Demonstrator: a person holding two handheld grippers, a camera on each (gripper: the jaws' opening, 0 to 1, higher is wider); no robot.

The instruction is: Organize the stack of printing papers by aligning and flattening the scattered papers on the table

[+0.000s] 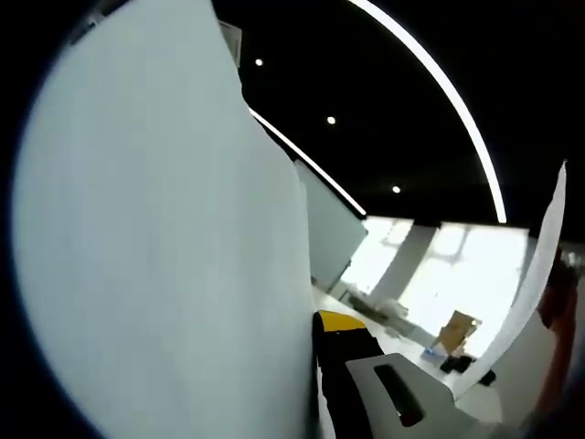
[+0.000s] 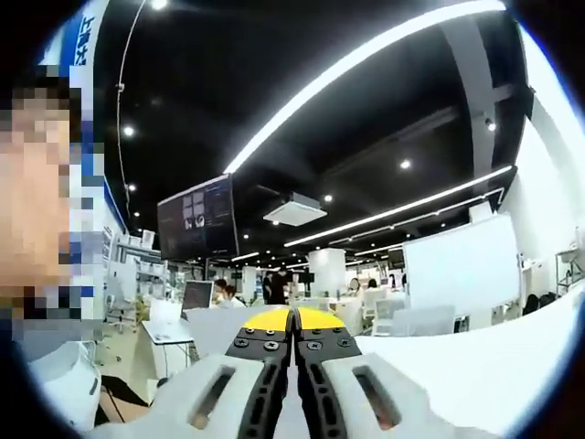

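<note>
A large white sheet of paper [image 1: 164, 238] stands upright close to the lens in the left gripper view and hides the left jaw. My left gripper [image 1: 315, 366] grips its lower edge, with the yellow-tipped right jaw pressed against the sheet. A second curved paper edge [image 1: 535, 274] rises at the right, with a reddish blur beside it. In the right gripper view my right gripper [image 2: 293, 320] is shut, its yellow tips touching. A white sheet [image 2: 494, 366] spreads under and to the right of its jaws. I cannot tell whether it is pinched.
An office with a dark ceiling and long light strips lies behind. A person stands close at the left [image 2: 55, 384]. A hanging monitor [image 2: 196, 218], a whiteboard [image 2: 462, 274], desks and a cardboard box [image 1: 457, 331] are farther off.
</note>
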